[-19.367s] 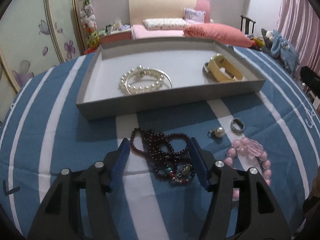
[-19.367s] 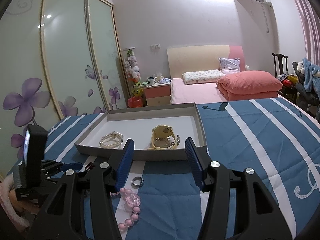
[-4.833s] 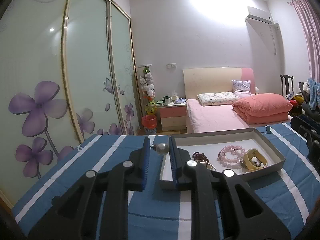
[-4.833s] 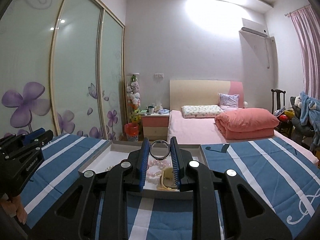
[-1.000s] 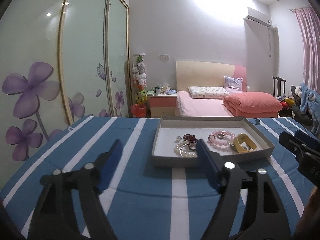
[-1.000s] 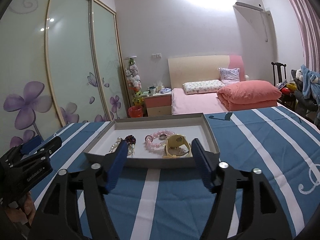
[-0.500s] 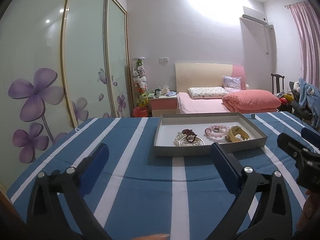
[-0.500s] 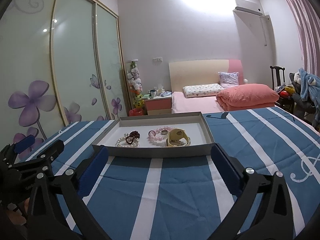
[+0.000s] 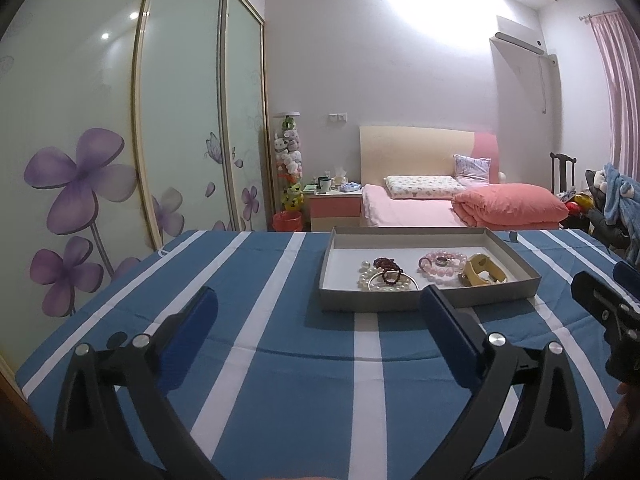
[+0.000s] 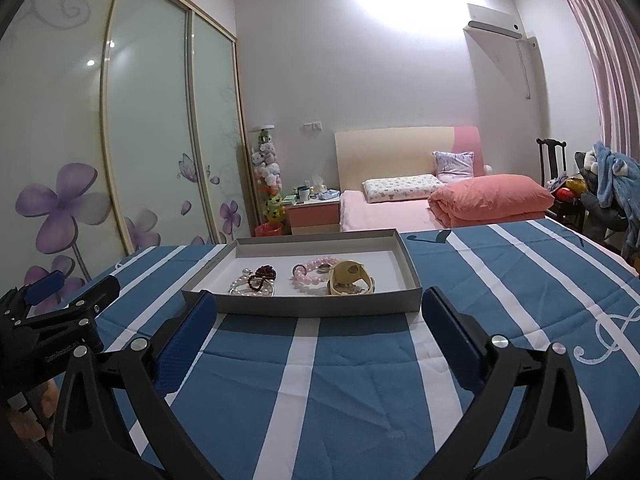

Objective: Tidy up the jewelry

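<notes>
A shallow grey tray (image 9: 424, 303) (image 10: 304, 306) rests on the blue-and-white striped cloth. Inside it lie a white pearl bracelet (image 9: 374, 280) (image 10: 240, 285), a dark red bead string (image 9: 386, 266) (image 10: 264, 272), a pink bead bracelet (image 9: 442, 266) (image 10: 308, 274) with a silver ring (image 9: 441, 261) inside its loop, and a yellow watch (image 9: 482, 274) (image 10: 350, 276). My left gripper (image 9: 318, 304) stands open and empty, short of the tray's near left corner. My right gripper (image 10: 318, 308) is open and empty too, its fingers spread wider than the tray's front wall.
The striped table (image 9: 280, 360) (image 10: 500, 280) runs wide around the tray. Sliding doors with purple flowers (image 9: 80, 184) close the left side. A pink bed (image 9: 460, 208) and bedside cabinet (image 9: 334, 208) stand behind. A chair with clothes (image 10: 604, 192) is at far right.
Both grippers have spread from partly open to wide open and have drawn back from the tray, which now looks smaller and farther. All jewelry stays in the tray.
</notes>
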Demonstrator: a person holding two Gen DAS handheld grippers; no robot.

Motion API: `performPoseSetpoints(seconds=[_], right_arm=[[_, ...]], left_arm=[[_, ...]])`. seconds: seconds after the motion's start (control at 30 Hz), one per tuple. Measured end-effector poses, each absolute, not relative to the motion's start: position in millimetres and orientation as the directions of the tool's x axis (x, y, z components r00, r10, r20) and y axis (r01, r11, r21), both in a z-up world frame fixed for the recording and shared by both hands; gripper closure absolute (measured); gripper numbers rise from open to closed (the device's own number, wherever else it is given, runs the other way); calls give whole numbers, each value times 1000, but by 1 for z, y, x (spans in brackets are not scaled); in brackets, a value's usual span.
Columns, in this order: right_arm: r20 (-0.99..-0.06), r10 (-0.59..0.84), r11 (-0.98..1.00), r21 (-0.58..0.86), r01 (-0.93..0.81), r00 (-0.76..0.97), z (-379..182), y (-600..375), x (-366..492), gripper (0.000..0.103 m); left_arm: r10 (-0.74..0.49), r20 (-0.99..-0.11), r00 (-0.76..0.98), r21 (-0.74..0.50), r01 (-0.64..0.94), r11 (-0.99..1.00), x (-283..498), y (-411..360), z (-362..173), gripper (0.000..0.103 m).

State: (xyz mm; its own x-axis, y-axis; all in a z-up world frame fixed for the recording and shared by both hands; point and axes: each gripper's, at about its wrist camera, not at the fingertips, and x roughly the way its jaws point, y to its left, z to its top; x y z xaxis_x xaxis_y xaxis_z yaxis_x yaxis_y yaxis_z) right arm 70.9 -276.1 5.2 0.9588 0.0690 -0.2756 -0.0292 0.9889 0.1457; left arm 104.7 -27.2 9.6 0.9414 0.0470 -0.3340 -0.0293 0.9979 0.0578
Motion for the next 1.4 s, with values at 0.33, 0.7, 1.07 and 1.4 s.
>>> performPoseSetpoints(seconds=[0.33, 0.7, 1.07, 1.4], right_arm=[[-285, 72, 988, 151, -30, 956, 6, -273, 73, 2], [-286, 73, 988, 153, -30, 956, 6, -273, 73, 2], [-289, 75, 987, 157, -30, 954, 4, -275, 75, 2], [-292, 75, 987, 159, -29, 954, 1, -276, 74, 2]], left_arm=[[44, -340, 939, 60, -25, 998, 105, -29, 9, 5], [42, -343, 938, 62, -22, 998, 106, -30, 7, 5], [33, -346, 938, 67, -10, 998, 106, -35, 5, 5], [37, -341, 939, 71, -13, 997, 105, -35, 6, 5]])
